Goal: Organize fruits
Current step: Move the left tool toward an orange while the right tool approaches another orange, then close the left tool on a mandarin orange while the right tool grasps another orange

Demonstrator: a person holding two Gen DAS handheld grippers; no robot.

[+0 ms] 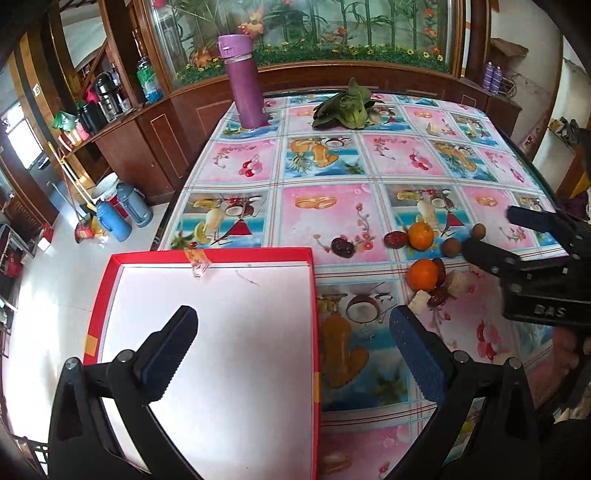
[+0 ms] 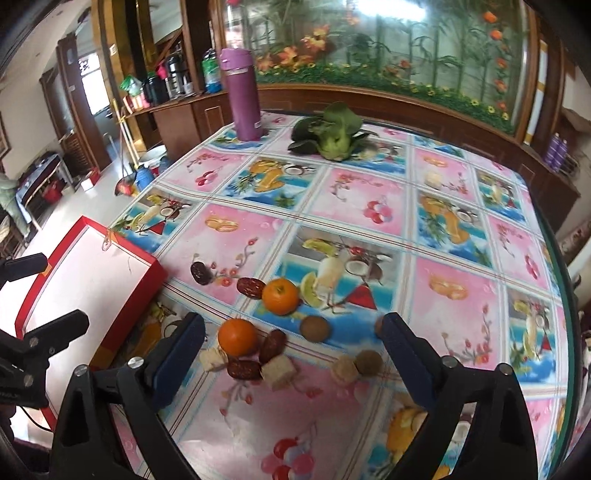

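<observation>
Dark wooden cabinets (image 1: 155,140) (shelves cluttered) flank a painted glass panel (image 1: 314,29) above pale tiled floor (image 1: 48,280).

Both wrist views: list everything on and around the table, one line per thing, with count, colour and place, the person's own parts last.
oranges: two, orange, mid-table near the box.
dates: about five, dark red-brown, scattered around the oranges.
longans: about three, brown, right of the oranges; one partly hidden.
pale chunks: about three, cream, near edge of the pile.
box: one, red rim, white inside, holding no fruit, left table corner.
bottle: one, purple, upright, far left.
leafy greens: one bunch, green, far middle.
tablecloth: one, pink and blue fruit print.
flasks: two, blue, on the floor.
left gripper: black, fingers open, over the box.
right gripper: black, fingers open, over the fruit.
</observation>
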